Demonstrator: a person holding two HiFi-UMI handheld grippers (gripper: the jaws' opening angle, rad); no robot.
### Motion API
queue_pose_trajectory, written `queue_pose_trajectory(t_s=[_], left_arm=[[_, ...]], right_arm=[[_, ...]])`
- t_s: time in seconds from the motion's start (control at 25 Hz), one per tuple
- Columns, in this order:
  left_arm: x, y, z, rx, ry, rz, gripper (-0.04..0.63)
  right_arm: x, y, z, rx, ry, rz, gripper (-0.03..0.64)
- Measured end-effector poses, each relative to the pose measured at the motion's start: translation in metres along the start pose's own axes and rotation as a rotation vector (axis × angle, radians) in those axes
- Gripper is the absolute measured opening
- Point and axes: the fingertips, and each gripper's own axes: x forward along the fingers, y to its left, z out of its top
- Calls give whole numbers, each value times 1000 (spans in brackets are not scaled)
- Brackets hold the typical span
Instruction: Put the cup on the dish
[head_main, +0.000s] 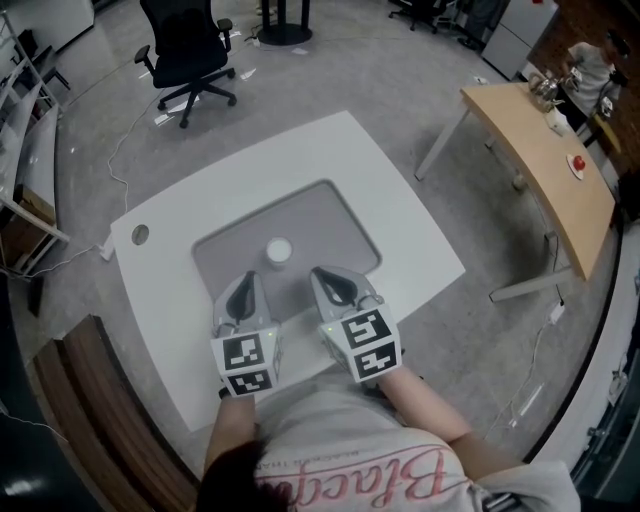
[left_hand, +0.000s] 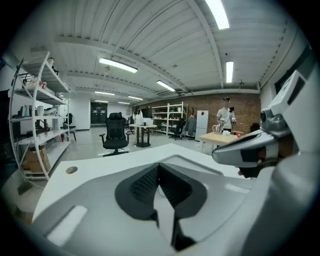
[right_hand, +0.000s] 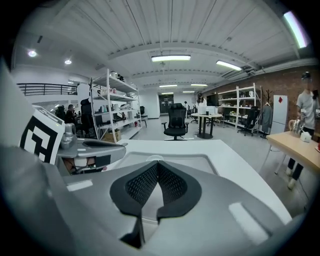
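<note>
A small white round cup (head_main: 278, 252) stands on the grey mat (head_main: 330, 215) in the middle of the white table (head_main: 400, 200). Seen from above, I cannot tell a separate dish from it. Both grippers rest side by side at the mat's near edge, just short of the cup. My left gripper (head_main: 247, 282) is shut, its black pads (left_hand: 145, 182) meeting with nothing between them. My right gripper (head_main: 326, 276) is shut and empty too, pads (right_hand: 175, 182) together. In the right gripper view a pale rim (right_hand: 155, 158) of the cup peeks just above the jaws.
A black office chair (head_main: 190, 50) stands beyond the table's far left corner. A wooden desk (head_main: 545, 150) with small items is off to the right. A round cable hole (head_main: 140, 234) sits in the table's left corner. Metal shelves (left_hand: 35, 115) line the left wall.
</note>
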Motion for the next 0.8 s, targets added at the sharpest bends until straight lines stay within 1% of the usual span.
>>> queue_pose_trajectory(t_s=[0.2,0.48,0.64,0.8], left_arm=[[-15,0,13,-5,-23,-2,0],[-36,-9,35,-28,-65,-17,0],[-41,-18,34,-22,-60,-35,0],[-41,-21,29,-25,-46,-38,0]], right_arm=[[-17,6,16,-26,-68,-3,0],[-31,11,19,-19,-109,-1,0],[-35,16,17,-12,-118,11,0],[-37,14,14,13,-120,-5,0]])
